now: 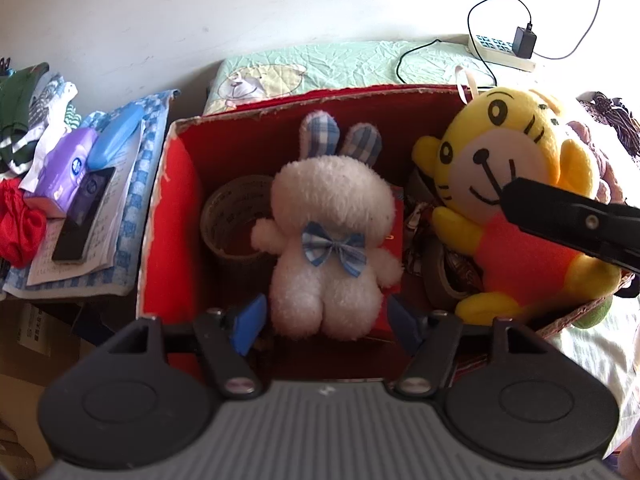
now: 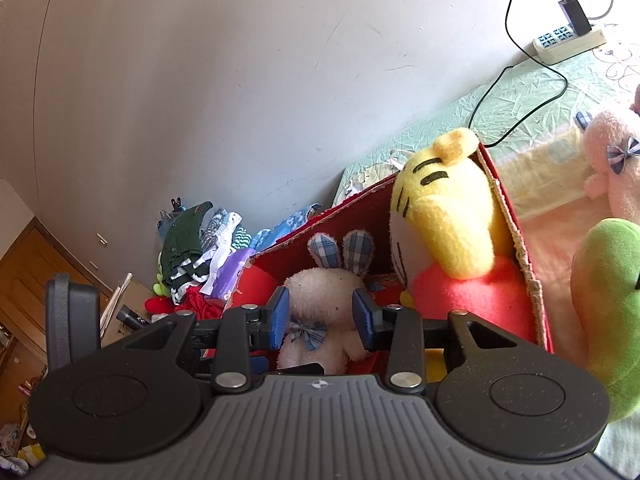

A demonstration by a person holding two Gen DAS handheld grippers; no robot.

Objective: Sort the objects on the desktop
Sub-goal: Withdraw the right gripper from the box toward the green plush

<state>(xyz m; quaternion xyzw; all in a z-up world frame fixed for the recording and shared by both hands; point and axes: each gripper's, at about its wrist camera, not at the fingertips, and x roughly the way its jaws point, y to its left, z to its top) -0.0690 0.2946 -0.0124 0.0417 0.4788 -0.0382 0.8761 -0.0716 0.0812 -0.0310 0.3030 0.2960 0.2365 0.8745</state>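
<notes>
Rabbit toy (image 1: 332, 240) lies face up mid-box in the red box (image 1: 168, 216), beside the tiger toy (image 1: 516, 200). Looks light, soft, squashy; pinch its waist. Left tongs (image 1: 326, 324) gape wide around its legs; right tongs (image 2: 320, 314) wide, empty.

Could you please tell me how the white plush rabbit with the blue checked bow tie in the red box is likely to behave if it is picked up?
The white plush rabbit with the blue checked bow tie looks soft and fluffy, so it would probably squash under the pads and feel light. Its checked ears and stubby limbs would likely flop. The fuzzy pile should grip well rather than slip.
</notes>
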